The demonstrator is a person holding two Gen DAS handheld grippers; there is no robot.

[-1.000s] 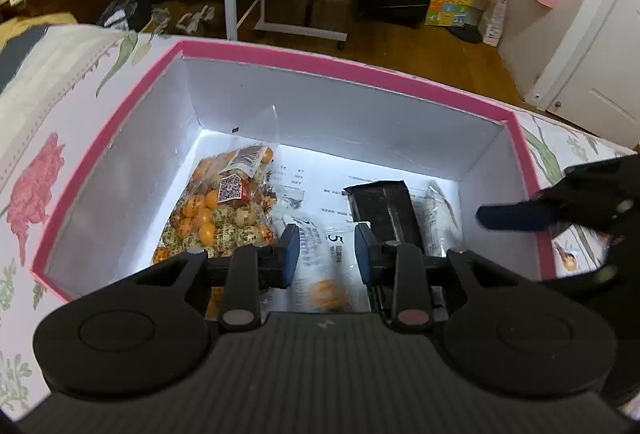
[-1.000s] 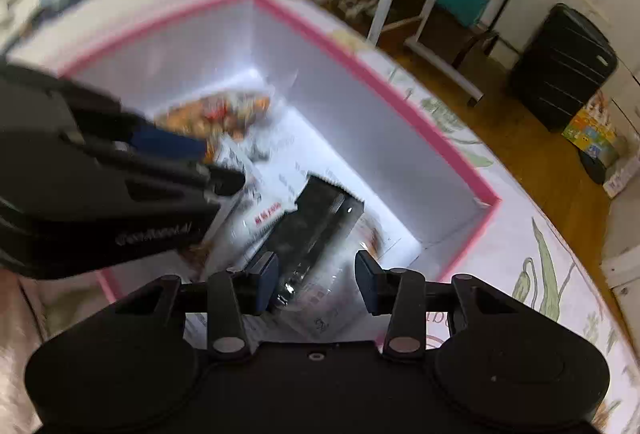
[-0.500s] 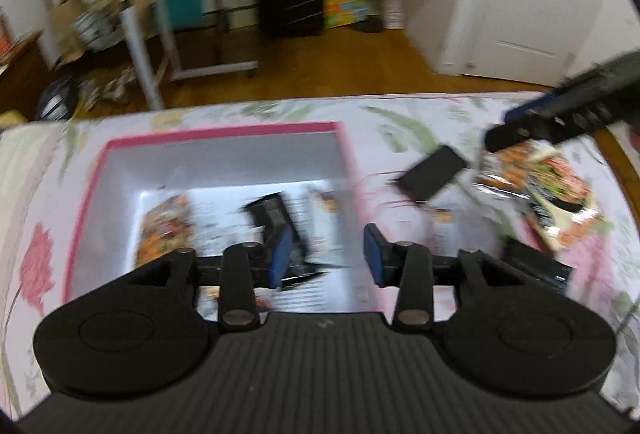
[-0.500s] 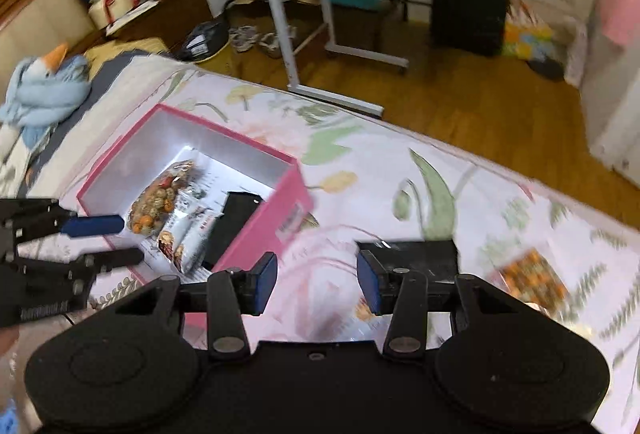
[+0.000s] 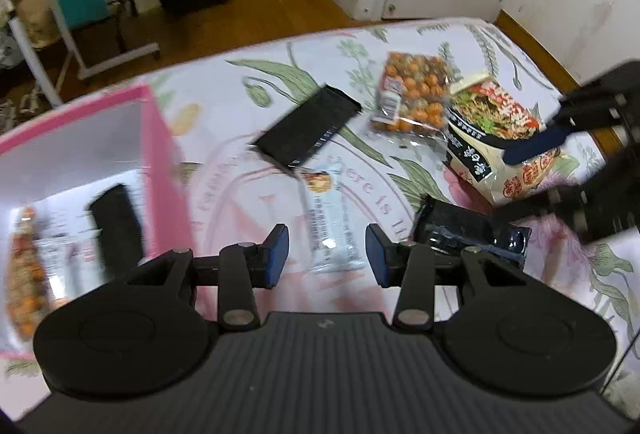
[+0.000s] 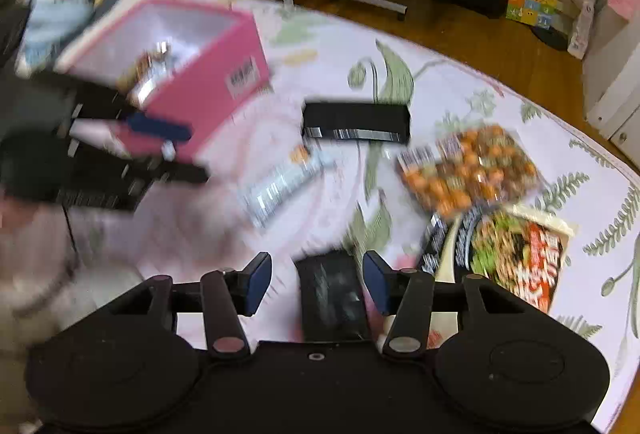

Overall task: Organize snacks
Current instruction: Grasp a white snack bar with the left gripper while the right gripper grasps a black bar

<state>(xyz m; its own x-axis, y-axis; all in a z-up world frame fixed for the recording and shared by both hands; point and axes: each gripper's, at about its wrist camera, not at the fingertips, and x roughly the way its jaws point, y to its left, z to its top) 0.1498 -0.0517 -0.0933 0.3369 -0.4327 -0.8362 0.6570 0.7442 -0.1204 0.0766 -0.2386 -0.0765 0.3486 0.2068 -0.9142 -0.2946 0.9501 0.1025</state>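
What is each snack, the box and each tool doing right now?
Pink box: open, snacks inside.
White snack bar: lying flat, untouched.
Flat black packet: lying on the bedspread.
Noodle bag: lying flat.
Left tool: open, empty.
Right tool: open, empty.

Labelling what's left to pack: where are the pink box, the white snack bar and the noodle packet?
pink box (image 6: 216, 82), right wrist view, outer side wall.
white snack bar (image 5: 332, 222), left wrist view, wrapper's middle.
noodle packet (image 5: 494, 118), left wrist view, printed front.

Readable text: little, blur kills most.
I can read "here is" on the floral pink-and-white bedspread (image 5: 372, 190); characters on the white-and-black noodle packet (image 5: 492, 138) and pink cardboard box's barcode sticker (image 6: 243, 79) unreadable.
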